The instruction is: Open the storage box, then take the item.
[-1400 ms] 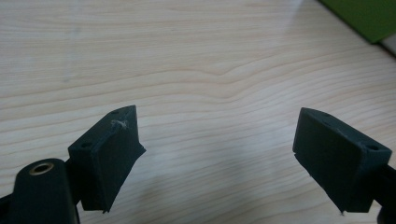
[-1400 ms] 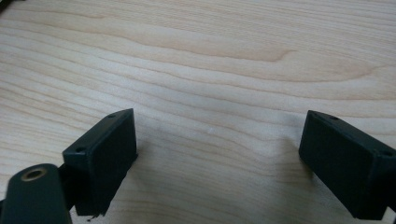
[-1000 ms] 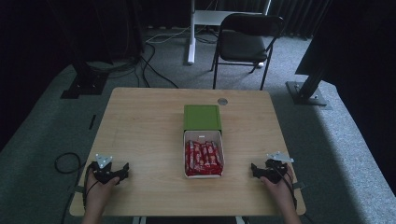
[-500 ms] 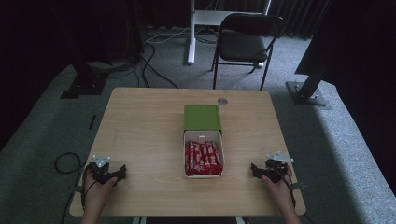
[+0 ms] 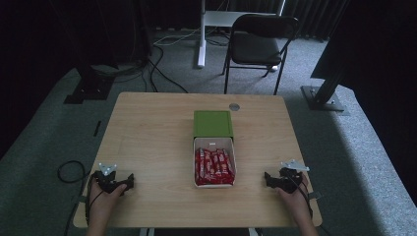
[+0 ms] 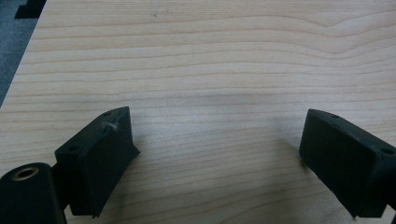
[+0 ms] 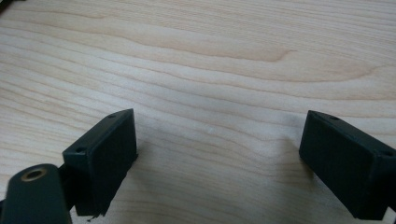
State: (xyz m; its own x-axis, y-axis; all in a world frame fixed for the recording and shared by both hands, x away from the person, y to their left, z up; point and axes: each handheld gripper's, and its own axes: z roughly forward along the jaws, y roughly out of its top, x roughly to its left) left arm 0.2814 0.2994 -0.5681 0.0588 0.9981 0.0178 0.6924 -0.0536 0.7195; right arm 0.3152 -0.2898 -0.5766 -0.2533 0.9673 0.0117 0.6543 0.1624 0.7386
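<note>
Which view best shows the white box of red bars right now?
The high view: the white box sits mid-table, packed with red bars, its far end tucked into the green sleeve. The left and right gripper views face bare wood between open jaws.

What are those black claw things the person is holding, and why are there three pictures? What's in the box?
Those are hand-held grippers, like big tongs with two black jaws. A person holds the left gripper and the right gripper, one in each hand, resting on a wooden table. One picture comes from a camera high above the table. The other two come from small cameras riding on each gripper, so you see its own jaws and bare wood between them. In the middle sits a white box full of red wrapped snack bars, with a green sleeve at its far end. Both grippers are open and hold nothing; the left one's jaws have just been opening.
</note>
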